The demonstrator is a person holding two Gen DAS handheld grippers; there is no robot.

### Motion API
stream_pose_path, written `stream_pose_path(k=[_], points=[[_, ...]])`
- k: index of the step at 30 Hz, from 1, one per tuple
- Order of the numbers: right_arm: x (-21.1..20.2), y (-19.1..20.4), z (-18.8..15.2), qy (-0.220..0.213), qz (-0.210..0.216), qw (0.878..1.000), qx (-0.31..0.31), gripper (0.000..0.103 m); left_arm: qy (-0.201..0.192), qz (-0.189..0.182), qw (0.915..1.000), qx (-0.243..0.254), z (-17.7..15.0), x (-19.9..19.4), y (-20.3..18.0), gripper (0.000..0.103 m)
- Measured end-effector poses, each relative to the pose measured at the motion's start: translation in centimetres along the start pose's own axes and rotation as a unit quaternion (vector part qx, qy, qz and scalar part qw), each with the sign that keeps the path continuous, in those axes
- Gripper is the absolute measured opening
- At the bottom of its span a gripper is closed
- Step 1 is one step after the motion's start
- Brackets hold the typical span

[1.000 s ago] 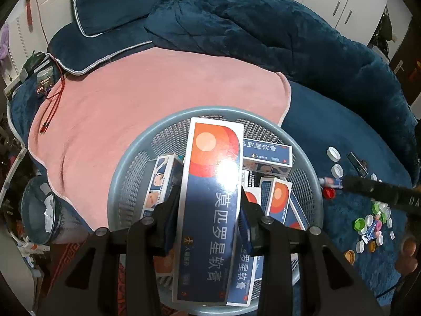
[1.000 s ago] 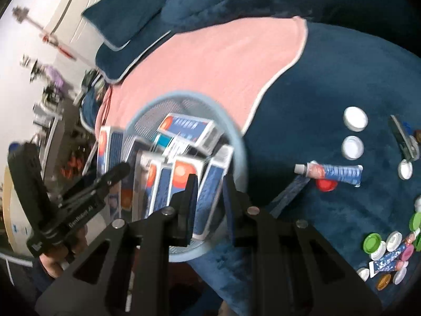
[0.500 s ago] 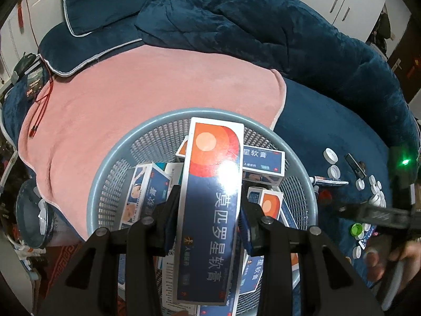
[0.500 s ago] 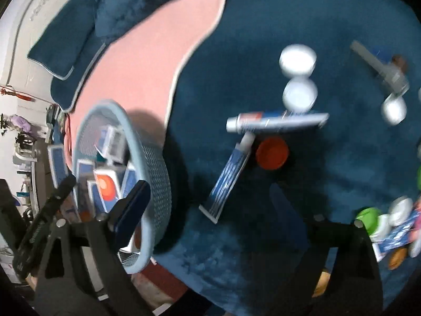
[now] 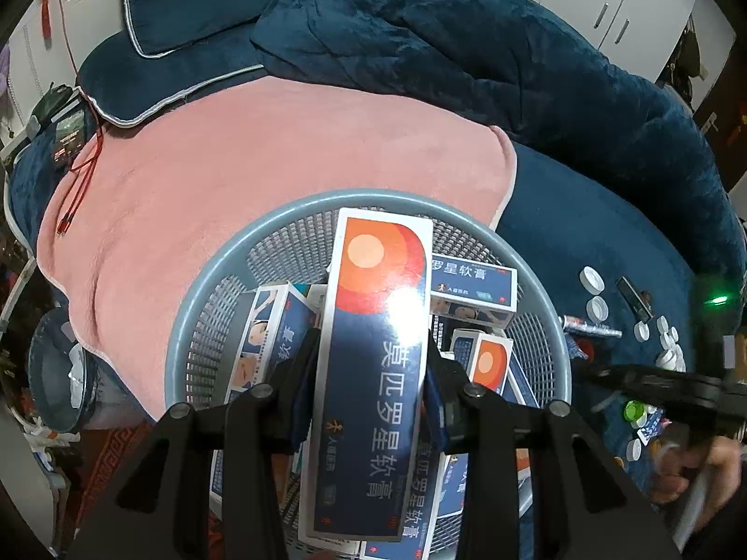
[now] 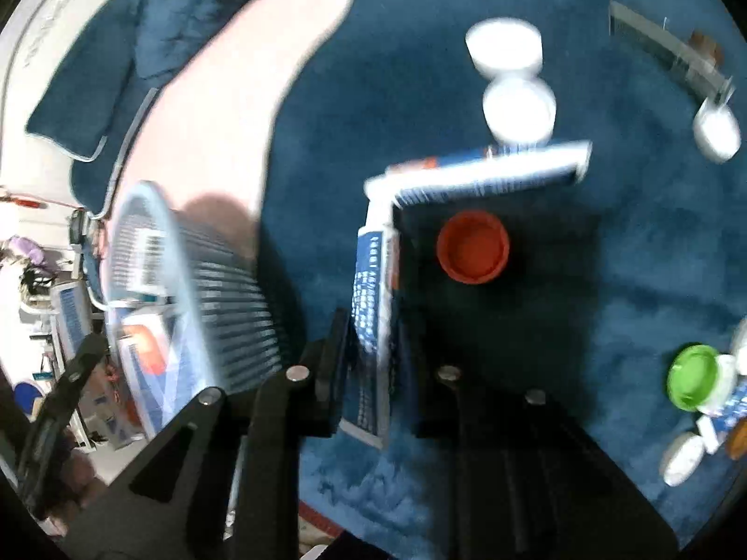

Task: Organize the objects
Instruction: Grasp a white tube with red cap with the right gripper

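My left gripper (image 5: 369, 373) is shut on a long blue ointment box with an orange sun (image 5: 373, 354) and holds it above a round grey-blue mesh basket (image 5: 219, 298) that holds several similar boxes. In the right wrist view, my right gripper (image 6: 373, 350) has its fingers on both sides of a blue-and-white ointment tube (image 6: 371, 308) lying on the dark blue blanket (image 6: 607, 303); the frame is blurred, so whether it grips the tube is unclear. A second tube (image 6: 485, 170) lies crosswise just beyond it. The basket (image 6: 186, 280) stands to the left.
A red cap (image 6: 472, 247), white caps (image 6: 518, 107), a green cap (image 6: 691, 375) and a dark comb-like item (image 6: 667, 49) lie scattered on the blanket. A pink towel (image 5: 261, 168) lies under the basket. Pillow and quilt are behind. The bed edge is at left.
My right gripper moved right from over the basket, opened wide, then came down with its fingers astride the tube. My left gripper still holds its box above the basket, slightly shifted.
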State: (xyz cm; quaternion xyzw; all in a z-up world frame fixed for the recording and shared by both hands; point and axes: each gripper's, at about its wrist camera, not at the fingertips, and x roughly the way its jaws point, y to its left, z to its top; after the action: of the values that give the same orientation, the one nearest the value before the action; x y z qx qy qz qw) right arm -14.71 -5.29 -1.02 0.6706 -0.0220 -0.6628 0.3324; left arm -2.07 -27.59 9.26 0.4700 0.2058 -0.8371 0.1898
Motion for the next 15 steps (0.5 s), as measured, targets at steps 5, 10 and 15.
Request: stream_pose_path(k=[5, 10, 15], points=[[-4.7, 4.1, -0.8, -0.049, 0.023, 0.997, -0.063, 0.018, 0.001, 0.001, 1.0, -0.003, -0.1, -0.1, 0.4, 0.04], [-5.9, 7.4, -1.4, -0.066, 0.052, 0.991, -0.106, 0.018, -0.001, 0.004, 1.0, -0.004, -0.1, -0.5, 0.7, 0.04], [-5.6, 8.5, -1.9, -0.065, 0.05, 0.989, -0.125, 0.018, -0.004, 0.003, 1.0, -0.003, 0.0, -0.9, 0.9, 0.04]])
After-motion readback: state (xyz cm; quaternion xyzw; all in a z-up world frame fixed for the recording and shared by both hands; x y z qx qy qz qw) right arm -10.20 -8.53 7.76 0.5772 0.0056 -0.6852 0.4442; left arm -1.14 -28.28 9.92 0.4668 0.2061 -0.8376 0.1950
